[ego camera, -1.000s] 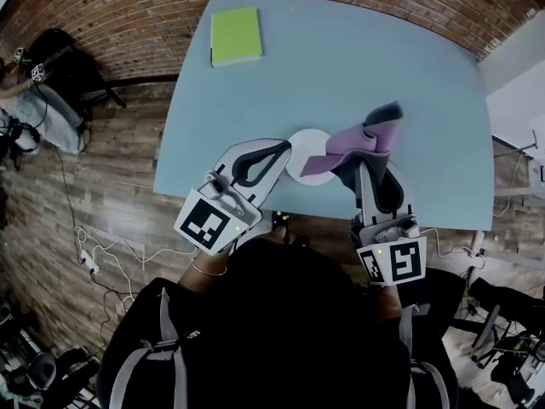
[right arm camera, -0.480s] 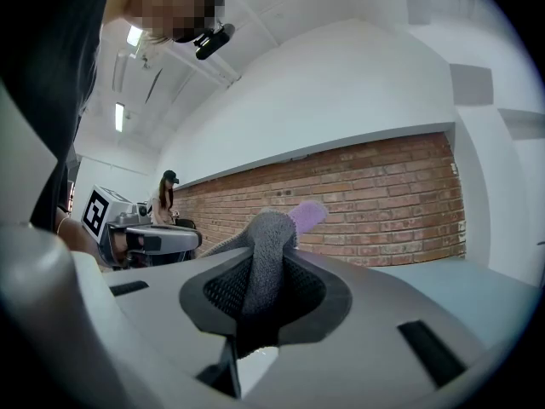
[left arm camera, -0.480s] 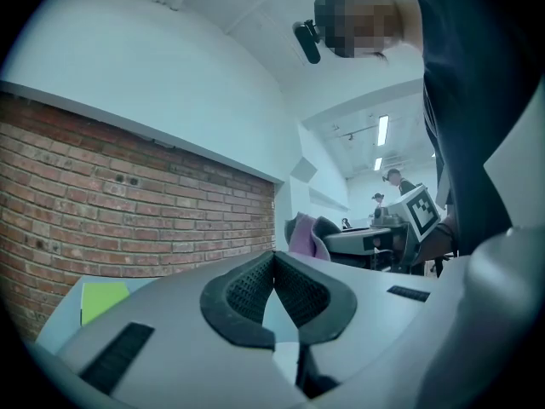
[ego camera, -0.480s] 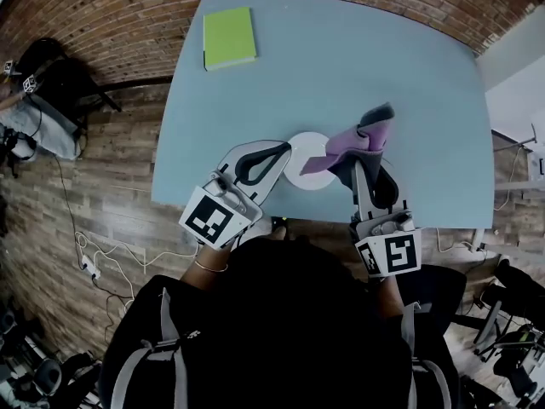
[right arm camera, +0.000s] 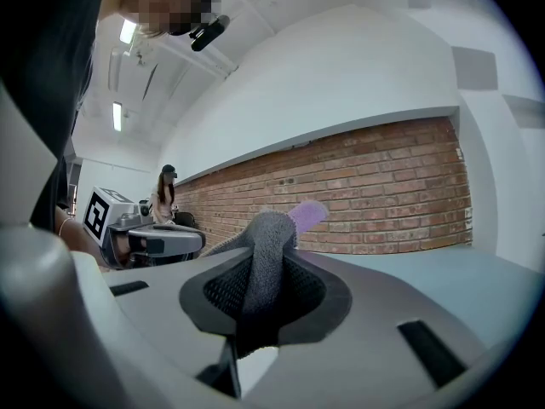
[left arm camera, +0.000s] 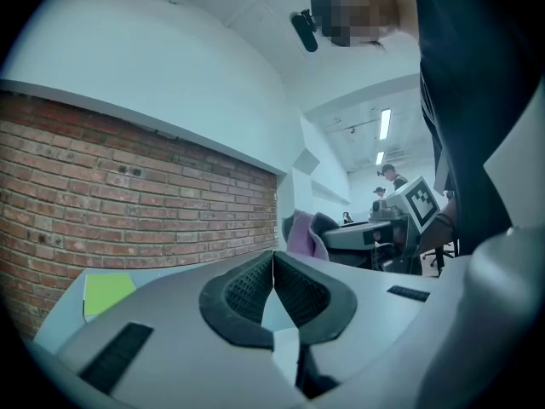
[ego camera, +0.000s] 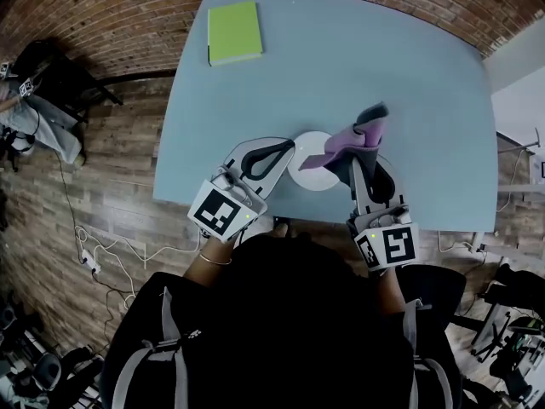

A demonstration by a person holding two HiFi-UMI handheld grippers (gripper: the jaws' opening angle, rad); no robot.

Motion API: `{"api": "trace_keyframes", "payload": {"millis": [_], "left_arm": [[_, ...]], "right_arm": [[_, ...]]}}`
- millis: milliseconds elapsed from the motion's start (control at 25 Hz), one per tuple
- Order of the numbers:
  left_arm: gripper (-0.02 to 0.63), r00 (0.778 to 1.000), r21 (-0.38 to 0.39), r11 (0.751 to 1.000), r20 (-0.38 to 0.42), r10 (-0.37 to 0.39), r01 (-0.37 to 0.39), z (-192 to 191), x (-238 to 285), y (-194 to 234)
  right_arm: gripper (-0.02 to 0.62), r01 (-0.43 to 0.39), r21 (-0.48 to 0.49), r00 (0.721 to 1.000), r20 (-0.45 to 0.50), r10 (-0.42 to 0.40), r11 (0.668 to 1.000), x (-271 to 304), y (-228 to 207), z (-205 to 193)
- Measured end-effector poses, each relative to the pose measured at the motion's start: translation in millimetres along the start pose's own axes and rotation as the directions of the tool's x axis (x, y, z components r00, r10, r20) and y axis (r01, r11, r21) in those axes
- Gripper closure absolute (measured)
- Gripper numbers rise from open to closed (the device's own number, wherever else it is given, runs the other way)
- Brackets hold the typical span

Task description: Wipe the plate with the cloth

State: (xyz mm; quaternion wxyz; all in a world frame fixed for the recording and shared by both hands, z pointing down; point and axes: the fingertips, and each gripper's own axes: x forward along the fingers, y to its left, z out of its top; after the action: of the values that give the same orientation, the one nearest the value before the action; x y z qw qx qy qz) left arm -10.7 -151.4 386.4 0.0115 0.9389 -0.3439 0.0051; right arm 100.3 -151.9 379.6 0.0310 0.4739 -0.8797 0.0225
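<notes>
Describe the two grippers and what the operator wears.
Left gripper and right gripper: pale grey shells, black ribbed jaw pads, a white cube with black square markers at each rear. Operator: dark top, grey shoulder straps, thin bracelet on left wrist.

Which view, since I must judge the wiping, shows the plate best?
The head view: the white plate is seen from above, partly hidden by the purple cloth. Neither gripper view shows it clearly.

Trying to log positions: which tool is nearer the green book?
Left. In the head view the left tool lies below and slightly right of the green book; the right tool, shut on the cloth, is farther right, past the plate.
</notes>
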Motion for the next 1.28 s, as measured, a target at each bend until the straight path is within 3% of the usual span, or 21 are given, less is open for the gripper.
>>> {"api": "trace_keyframes", "payload": {"millis": [240, 560, 1280], "left_arm": [[0.598, 0.999, -0.046, 0.999, -0.023, -0.022, 0.021, -23.6, 5.6, 2.4], [0.598, 0.994, -0.005, 0.997, -0.07, -0.082, 0.081, -52.9, 15.5, -4.7], [0.598, 0.978, -0.054, 0.996, -0.19, -0.083, 0.075, -102.9, 23.8, -2.5]], "right_arm": [[0.529, -0.008, -0.03, 0.999, -0.033, 0.007, 1.0, 7.8, -1.3, -13.8], [0.529, -0.007, -0.043, 0.997, -0.073, 0.004, 0.999, 16.2, -4.6, -36.3], [0.529, -0.02, 0.002, 0.984, -0.175, 0.02, 1.0, 24.8, -5.3, -85.6]]}}
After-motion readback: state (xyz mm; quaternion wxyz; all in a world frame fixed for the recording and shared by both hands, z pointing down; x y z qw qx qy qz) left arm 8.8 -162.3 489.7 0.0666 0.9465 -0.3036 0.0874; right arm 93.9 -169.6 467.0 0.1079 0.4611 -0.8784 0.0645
